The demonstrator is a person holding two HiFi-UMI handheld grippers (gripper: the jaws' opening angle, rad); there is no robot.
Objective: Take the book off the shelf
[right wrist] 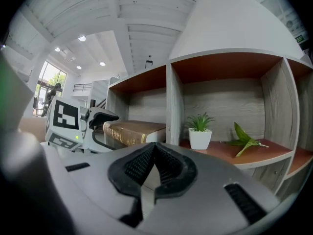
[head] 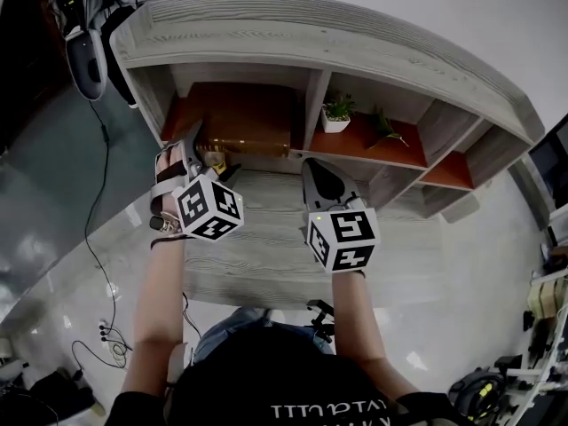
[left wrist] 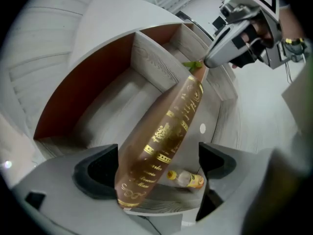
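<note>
A thick brown book (head: 248,122) with gold lettering lies flat in the left compartment of the grey wooden shelf (head: 311,34). My left gripper (head: 197,145) is at the book's front left corner. In the left gripper view the book's spine (left wrist: 166,141) runs between the open jaws of that gripper (left wrist: 156,168); the left pad is against the spine and a gap shows at the right pad. My right gripper (head: 312,171) hovers in front of the divider with its pads shut (right wrist: 154,169) on nothing. From the right gripper view, the book (right wrist: 132,130) and left gripper (right wrist: 98,124) sit to the left.
A small potted plant (head: 335,114) and a loose green sprig (head: 386,130) sit in the middle compartment. A small yellow-capped bottle (left wrist: 188,179) lies below the book. A wooden ledge (head: 266,238) juts out under the grippers. Cables (head: 98,327) trail on the floor at left.
</note>
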